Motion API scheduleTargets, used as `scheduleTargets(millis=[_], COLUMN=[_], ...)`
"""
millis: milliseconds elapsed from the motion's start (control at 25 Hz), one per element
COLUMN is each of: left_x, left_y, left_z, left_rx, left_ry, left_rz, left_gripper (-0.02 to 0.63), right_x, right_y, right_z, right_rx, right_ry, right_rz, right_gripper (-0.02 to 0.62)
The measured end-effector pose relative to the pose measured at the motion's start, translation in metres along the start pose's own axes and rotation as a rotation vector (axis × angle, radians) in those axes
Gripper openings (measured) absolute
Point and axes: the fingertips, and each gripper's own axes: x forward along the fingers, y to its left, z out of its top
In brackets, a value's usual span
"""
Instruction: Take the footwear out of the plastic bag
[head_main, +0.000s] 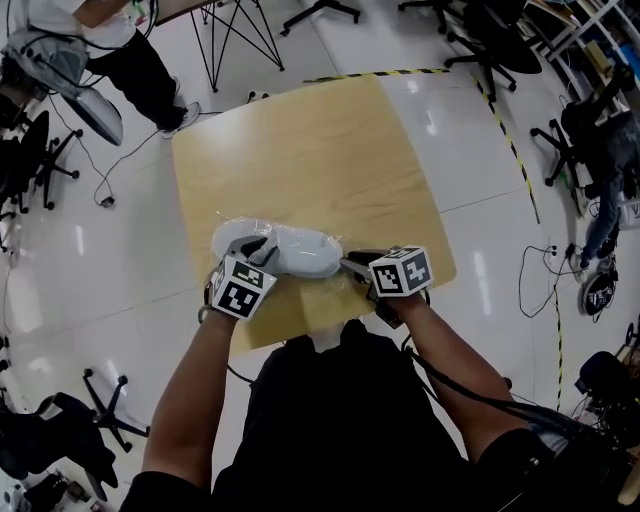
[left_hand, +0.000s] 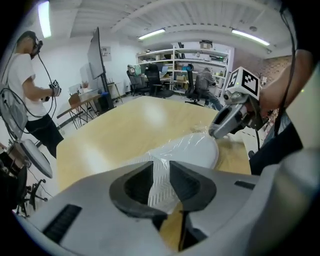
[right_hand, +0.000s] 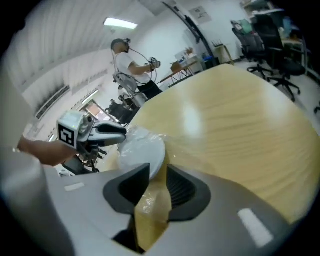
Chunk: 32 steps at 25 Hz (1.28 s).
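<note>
While shoe (head_main: 296, 250) lies between both | left tongs (left_hand: 161, 168) apart astride it | right tongs (right_hand: 158, 173) pinching bag (right_hand: 152, 206)

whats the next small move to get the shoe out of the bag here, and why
Probably close the left hand-held gripper on the white shoe: the shoe's end already sits between its parted jaws, while the right hand-held gripper seems to pinch loose film of the plastic bag at the other end, so the two could then pull apart.
</note>
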Motion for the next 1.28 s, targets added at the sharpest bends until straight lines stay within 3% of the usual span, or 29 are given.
scheduleTargets(millis=[160,280,480,680,840,1000,1120,1280], left_x=[0.007,0.007,0.009,0.013,0.02,0.021,0.023,0.024], left_y=[-0.001,0.003,0.003,-0.005,-0.017,-0.02,-0.024,-0.026], left_z=[-0.009,-0.009,-0.007,-0.003,0.009,0.017,0.017,0.02], left_rx=[-0.093,-0.151,-0.057,-0.025,0.071,0.1,0.146,0.187], left_ry=[-0.007,-0.045,-0.011,-0.024,-0.024,-0.028,-0.02,-0.007], left_rz=[-0.057,-0.049,-0.026,-0.054,-0.049,-0.052,-0.058,-0.044], left_gripper=[0.11,0.106,0.08,0.075,0.08,0.077,0.037,0.034], right_x=[0.013,0.018,0.0,-0.027,-0.052,-0.072,-0.082,-0.088], right_y=[0.002,0.009,0.003,-0.008,-0.017,-0.032,-0.035,-0.037], right_z=[0.0,0.0,0.001,0.0,0.008,0.015,0.012,0.013], right_rx=[0.049,0.088,0.115,0.222,0.328,0.309,0.291,0.303], right_ry=[0.018,0.013,-0.019,-0.125,-0.212,-0.249,-0.245,-0.254], right_rz=[0.022,0.076,0.11,0.166,0.208,0.166,0.161,0.165], right_gripper=[0.123,0.094,0.051,0.038,0.031,0.029,0.029,0.029])
